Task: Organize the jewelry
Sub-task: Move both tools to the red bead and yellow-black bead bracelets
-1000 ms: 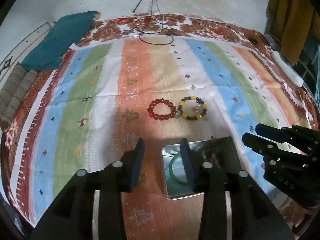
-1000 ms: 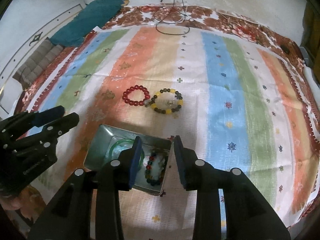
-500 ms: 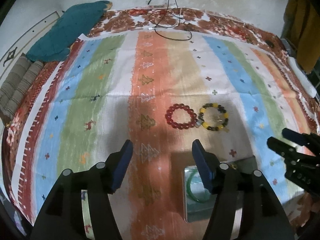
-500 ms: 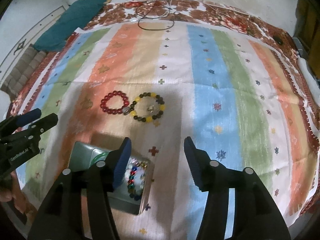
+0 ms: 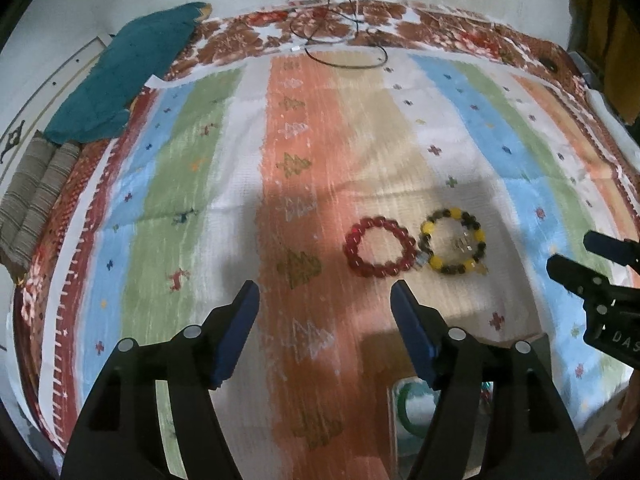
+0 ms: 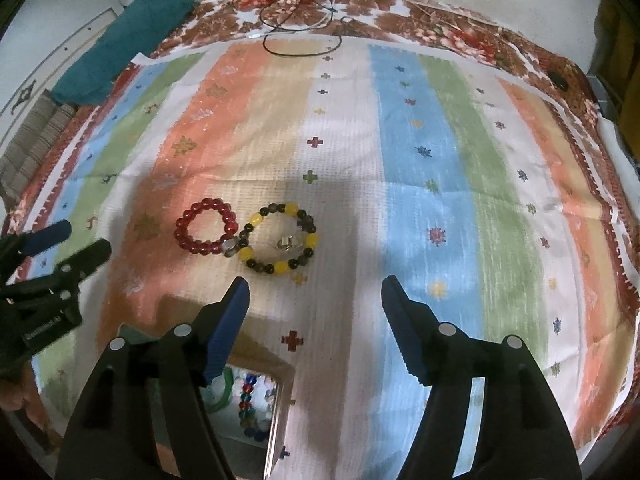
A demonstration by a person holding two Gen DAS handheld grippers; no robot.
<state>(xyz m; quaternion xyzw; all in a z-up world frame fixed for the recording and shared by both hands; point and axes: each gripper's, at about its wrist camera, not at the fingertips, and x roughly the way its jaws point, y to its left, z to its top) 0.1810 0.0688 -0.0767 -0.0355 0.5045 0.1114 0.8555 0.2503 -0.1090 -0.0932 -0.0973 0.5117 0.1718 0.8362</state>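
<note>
A red bead bracelet (image 5: 378, 247) (image 6: 205, 231) lies on the striped cloth, touching a yellow-and-dark bead bracelet (image 5: 456, 246) (image 6: 282, 243) with a small silver piece inside it. A metal tin (image 6: 276, 408) (image 5: 394, 412) near the front edge holds a green bangle (image 5: 408, 408) and a multicoloured bead string (image 6: 248, 404). My left gripper (image 5: 325, 302) hovers short of the red bracelet, jaws opening, nothing between them. My right gripper (image 6: 314, 296) hovers just below the yellow bracelet, jaws opening, empty too.
A teal cloth (image 5: 132, 72) and striped cushions (image 5: 36, 188) lie at the far left. Black cables (image 5: 340, 46) loop on the bed's far edge. The floral bedspread (image 6: 460, 32) borders the striped cloth. A yellow garment (image 5: 604, 28) hangs at the right.
Both grippers' jaws have spread wider and moved away from above the tin toward the two bracelets. The tin has slid to the bottom of both views.
</note>
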